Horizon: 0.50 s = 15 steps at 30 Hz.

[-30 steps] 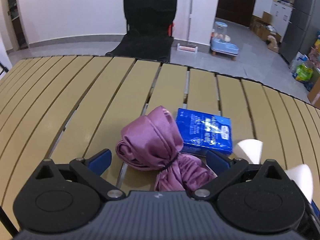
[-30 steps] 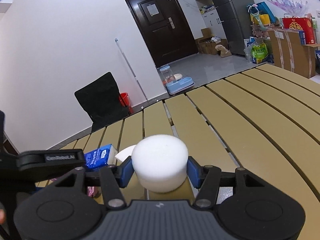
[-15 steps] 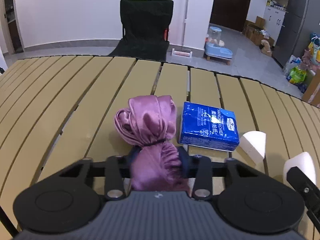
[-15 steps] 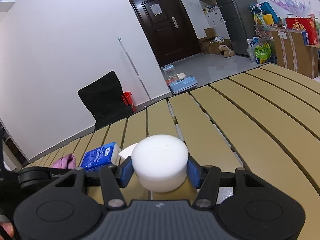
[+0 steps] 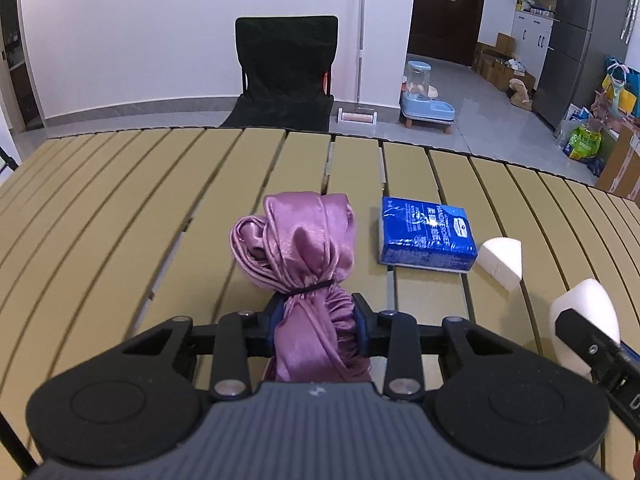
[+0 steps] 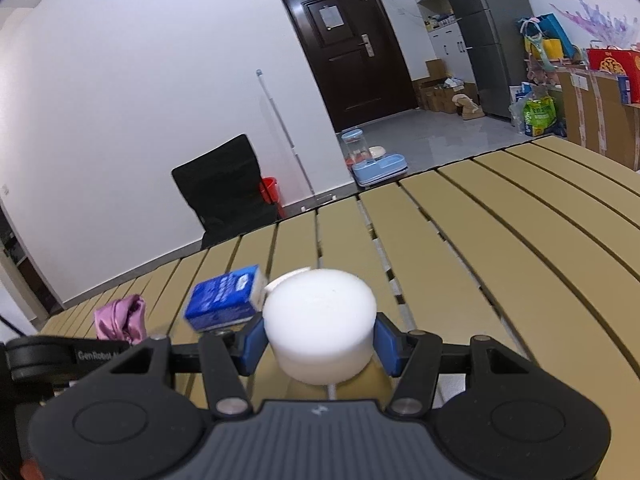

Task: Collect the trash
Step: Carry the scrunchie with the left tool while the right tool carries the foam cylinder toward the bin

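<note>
Satin bundle [image 5: 304, 248], soft and slippery, sits pinched below its tie by left tool [image 5: 318, 326]; right tool [image 6: 320, 344] clamps light foam puck [image 6: 320, 322].

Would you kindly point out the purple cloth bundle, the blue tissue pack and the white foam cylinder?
purple cloth bundle [image 5: 304, 240]: left wrist view, on its knotted upper folds.
blue tissue pack [image 5: 426, 232]: left wrist view, on its printed top face.
white foam cylinder [image 6: 320, 304]: right wrist view, on its flat top.
</note>
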{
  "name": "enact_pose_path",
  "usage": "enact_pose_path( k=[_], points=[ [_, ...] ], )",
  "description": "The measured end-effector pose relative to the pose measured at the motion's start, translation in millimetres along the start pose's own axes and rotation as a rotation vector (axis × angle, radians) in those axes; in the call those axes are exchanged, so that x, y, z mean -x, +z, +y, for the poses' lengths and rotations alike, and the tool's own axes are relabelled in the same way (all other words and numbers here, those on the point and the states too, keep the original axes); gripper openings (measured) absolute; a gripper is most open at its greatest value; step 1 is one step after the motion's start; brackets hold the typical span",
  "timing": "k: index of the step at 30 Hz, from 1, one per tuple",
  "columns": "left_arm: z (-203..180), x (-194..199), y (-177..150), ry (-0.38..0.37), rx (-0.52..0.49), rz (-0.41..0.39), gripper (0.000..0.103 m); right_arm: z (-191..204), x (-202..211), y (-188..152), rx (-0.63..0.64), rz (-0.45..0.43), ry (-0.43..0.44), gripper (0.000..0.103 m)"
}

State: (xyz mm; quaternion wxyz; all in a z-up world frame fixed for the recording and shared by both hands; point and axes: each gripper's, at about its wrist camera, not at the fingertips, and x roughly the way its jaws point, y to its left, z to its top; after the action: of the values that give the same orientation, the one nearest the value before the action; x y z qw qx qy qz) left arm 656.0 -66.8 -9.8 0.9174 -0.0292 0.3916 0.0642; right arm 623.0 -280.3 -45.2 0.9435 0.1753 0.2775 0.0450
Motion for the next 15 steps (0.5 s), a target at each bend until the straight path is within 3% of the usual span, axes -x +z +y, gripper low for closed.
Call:
enact_pose_path(
  k=[15],
  points=[
    [23.3, 92.8, -34.3, -0.005, -0.028, -0.055, 0.035, 43.0, 79.3, -22.2, 0.109, -0.008, 0.042, 0.055]
  ],
)
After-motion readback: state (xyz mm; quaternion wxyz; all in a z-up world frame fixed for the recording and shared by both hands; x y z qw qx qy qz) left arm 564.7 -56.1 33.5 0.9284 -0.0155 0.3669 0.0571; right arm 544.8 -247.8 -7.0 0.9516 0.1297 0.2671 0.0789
